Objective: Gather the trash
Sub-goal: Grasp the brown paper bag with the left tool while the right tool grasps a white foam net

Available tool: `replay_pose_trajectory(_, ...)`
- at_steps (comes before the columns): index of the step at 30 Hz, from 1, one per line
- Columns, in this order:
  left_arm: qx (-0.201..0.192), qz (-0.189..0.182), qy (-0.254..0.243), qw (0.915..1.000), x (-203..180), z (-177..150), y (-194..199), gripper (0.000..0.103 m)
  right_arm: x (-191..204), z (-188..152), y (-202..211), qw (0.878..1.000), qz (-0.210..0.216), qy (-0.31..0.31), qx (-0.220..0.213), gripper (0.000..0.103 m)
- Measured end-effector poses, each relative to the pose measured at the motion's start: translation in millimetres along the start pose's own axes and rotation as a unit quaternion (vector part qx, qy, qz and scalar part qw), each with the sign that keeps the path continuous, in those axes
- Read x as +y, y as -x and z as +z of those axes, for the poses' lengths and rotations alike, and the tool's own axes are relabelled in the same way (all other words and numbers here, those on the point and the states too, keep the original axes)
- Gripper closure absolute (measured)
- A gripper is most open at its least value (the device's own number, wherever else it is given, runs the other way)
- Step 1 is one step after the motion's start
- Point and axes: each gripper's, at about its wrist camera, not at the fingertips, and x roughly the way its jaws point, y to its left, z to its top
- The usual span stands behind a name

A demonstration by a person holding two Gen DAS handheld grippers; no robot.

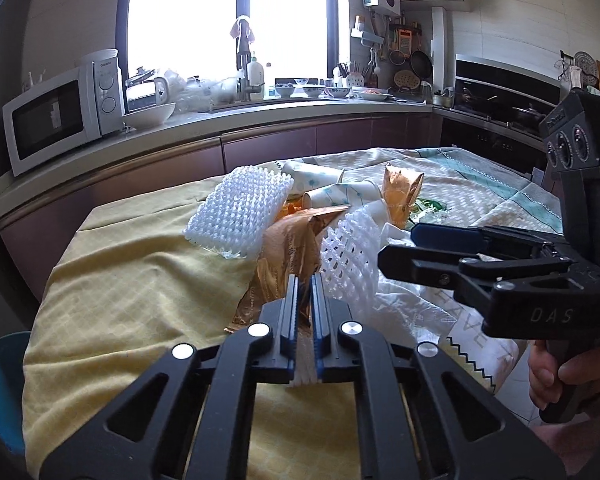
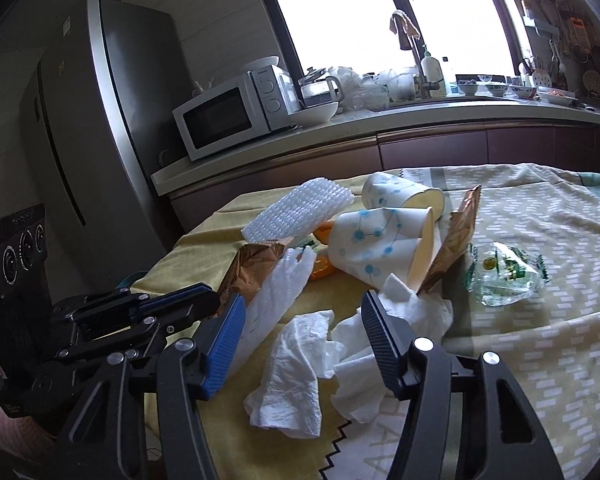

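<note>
Trash [image 1: 300,216] sits heaped at the middle of a cloth-covered table [image 1: 140,280] in the left wrist view: a white foam net sleeve [image 1: 240,212] at eleven o'clock of the heap, patterned paper cups [image 1: 340,194] at twelve, a bronze foil wrapper [image 1: 292,248] in the centre, a second foam net [image 1: 352,256] just right of it. The left gripper [image 1: 304,304] reaches up from six o'clock with its fingers [image 1: 290,320] pressed nearly together; the near end of the foil wrapper and a strip of white material lie pinched between them. At three o'clock the right gripper [image 1: 404,252] enters sideways, held by a hand [image 1: 560,376], its tips over crumpled white tissue [image 1: 412,308].

From the right wrist view, the right gripper [image 2: 304,312] stands partly spread, its blue-padded fingers [image 2: 224,344] at seven and five o'clock. Crumpled tissue [image 2: 296,372] lies between and below them on the cloth, not visibly pressed by either pad, and the foam net [image 2: 276,300] brushes the inner face of the left finger. The cups [image 2: 380,240] and foil wrapper [image 2: 256,268] lie beyond at twelve o'clock; a clear green-printed bag [image 2: 504,276] rests apart at two o'clock. The left gripper [image 2: 204,300] shows at nine o'clock, closed against the foil wrapper's edge.
</note>
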Motion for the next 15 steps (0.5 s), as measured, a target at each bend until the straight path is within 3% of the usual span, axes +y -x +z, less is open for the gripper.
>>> replay_pose_trajectory(5,-0.002,0.004,0.018,0.9998,12.5,-1.3,14.8,0.102,7.5,3.4,-16.8,0.999,0.034,-0.010,0.024,0.056)
replay_pose_trajectory(10,-0.013,0.009,0.044,0.9989,32.8,-4.0,36.1,0.102,11.5,5.6,-26.9,0.998,0.047,-0.018,0.047,0.084)
replay_pose_trajectory(12,-0.018,0.007,0.051,0.9985,40.8,-5.3,44.9,0.102,12.7,7.0,-26.3,0.997,0.062,-0.021,0.050,0.091)
replay_pose_trajectory(15,-0.021,-0.015,0.061,0.9978,48.4,-7.3,54.1,0.101,16.5,7.8,-23.0,0.996,0.073,-0.017,0.049,0.091)
